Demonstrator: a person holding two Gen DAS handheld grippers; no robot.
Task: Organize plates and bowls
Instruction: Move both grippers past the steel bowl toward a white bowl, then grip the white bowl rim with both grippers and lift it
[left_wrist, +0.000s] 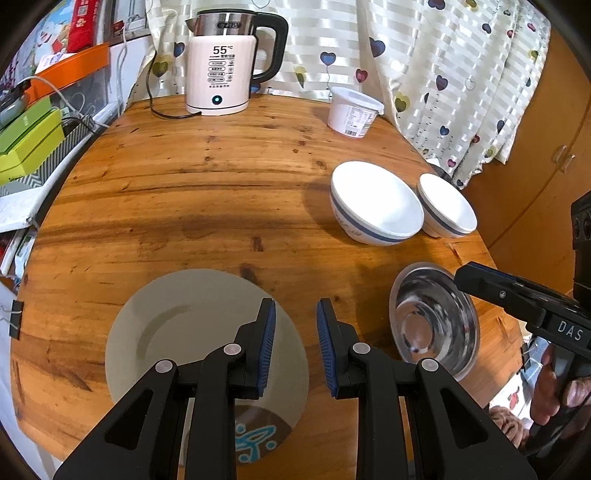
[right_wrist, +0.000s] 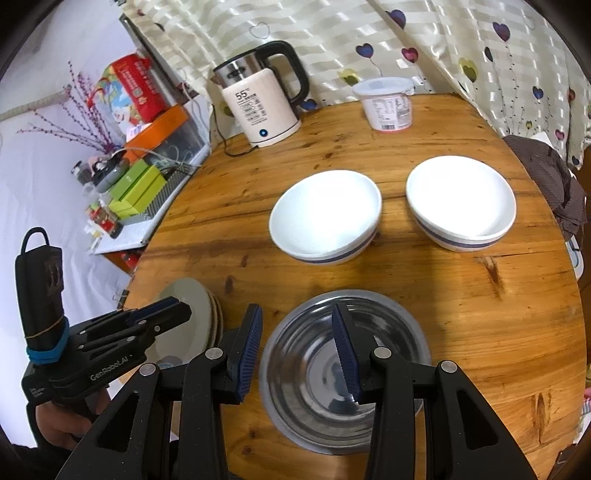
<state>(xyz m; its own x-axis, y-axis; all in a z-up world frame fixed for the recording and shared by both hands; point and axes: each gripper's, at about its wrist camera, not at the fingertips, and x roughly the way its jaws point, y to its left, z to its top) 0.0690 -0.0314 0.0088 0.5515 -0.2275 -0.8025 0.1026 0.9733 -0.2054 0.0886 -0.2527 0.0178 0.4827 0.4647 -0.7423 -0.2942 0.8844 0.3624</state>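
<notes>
A pale plate (left_wrist: 177, 332) lies at the near left of the round wooden table (left_wrist: 184, 192); it shows as a stack of plates in the right wrist view (right_wrist: 195, 310). My left gripper (left_wrist: 295, 347) is open over the plate's right edge. A steel bowl (right_wrist: 343, 373) sits at the near edge, also in the left wrist view (left_wrist: 432, 321). My right gripper (right_wrist: 299, 354) is open, its jaws either side of the bowl's left rim. Two white bowls with a blue band (right_wrist: 325, 218) (right_wrist: 461, 203) stand behind.
A white kettle (left_wrist: 221, 62) and a white tub (left_wrist: 352, 110) stand at the table's far side by the curtain. Boxes and clutter (left_wrist: 29, 140) fill a shelf to the left. A wooden cabinet (left_wrist: 535, 166) stands at the right.
</notes>
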